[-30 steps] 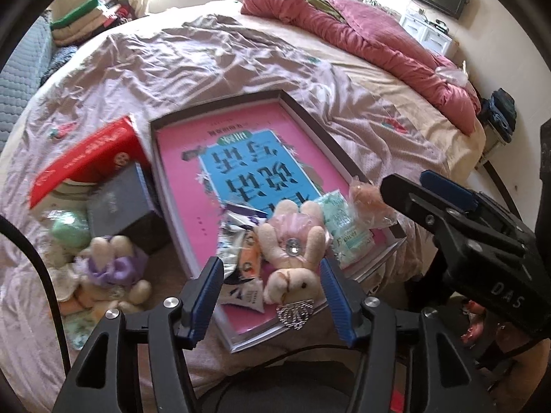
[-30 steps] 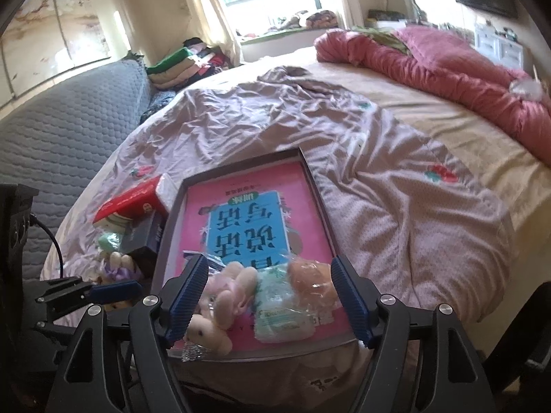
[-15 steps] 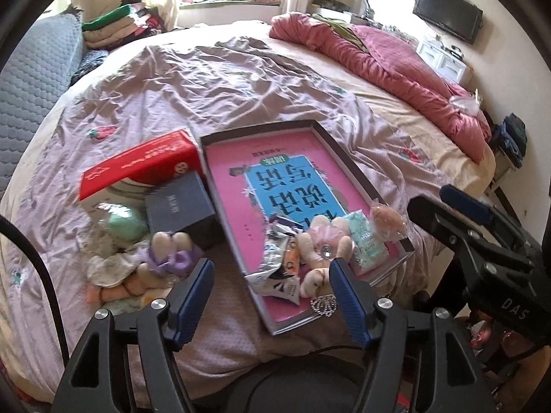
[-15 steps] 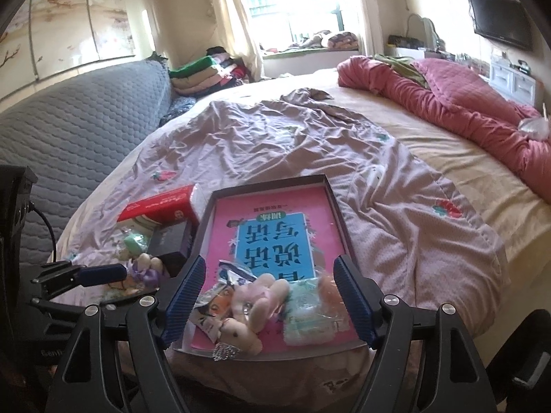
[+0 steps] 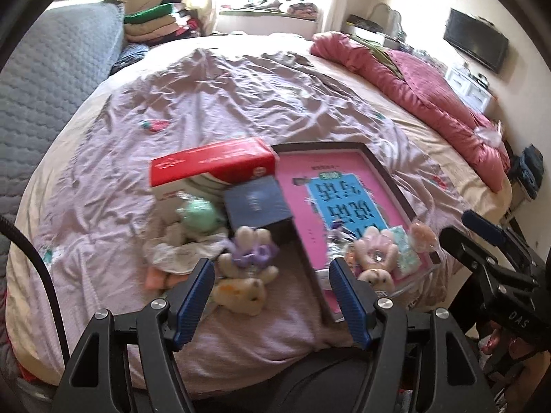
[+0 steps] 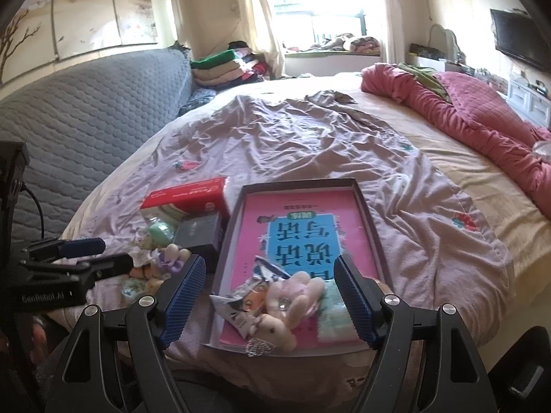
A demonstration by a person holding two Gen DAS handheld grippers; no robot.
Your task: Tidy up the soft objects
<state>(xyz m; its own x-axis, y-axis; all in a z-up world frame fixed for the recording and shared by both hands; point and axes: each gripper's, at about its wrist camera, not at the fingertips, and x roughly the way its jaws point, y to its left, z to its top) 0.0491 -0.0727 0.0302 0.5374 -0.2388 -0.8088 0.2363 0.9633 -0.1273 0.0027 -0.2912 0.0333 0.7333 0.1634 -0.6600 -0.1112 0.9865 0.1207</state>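
A dark-rimmed tray (image 5: 385, 172) (image 6: 299, 182) lined with a pink book lies on the bed. At its near end lie a pink plush bunny (image 5: 373, 261) (image 6: 289, 296), a snack packet (image 6: 241, 296) and a green tissue pack (image 6: 334, 313). Left of the tray lies a cream plush bunny with a purple bow (image 5: 242, 275) beside a green soft toy (image 5: 198, 211) and a floral cloth (image 5: 182, 251). My left gripper (image 5: 272, 296) (image 6: 100, 254) hovers open over the purple-bow bunny, empty. My right gripper (image 6: 268, 297) (image 5: 471, 237) is open above the pink bunny, apart from it.
A red box (image 5: 213, 165) and a dark blue box (image 5: 256, 203) sit against the tray's left side. A wrinkled mauve sheet (image 5: 241, 103) covers the bed, a red quilt (image 6: 482, 120) lies at far right and a grey padded headboard (image 6: 86, 103) runs along the left.
My left gripper's jaws widened, then it pulled back and swung left from the pink bunny in the tray to the pile beside it. My right gripper drew back and rose a little.
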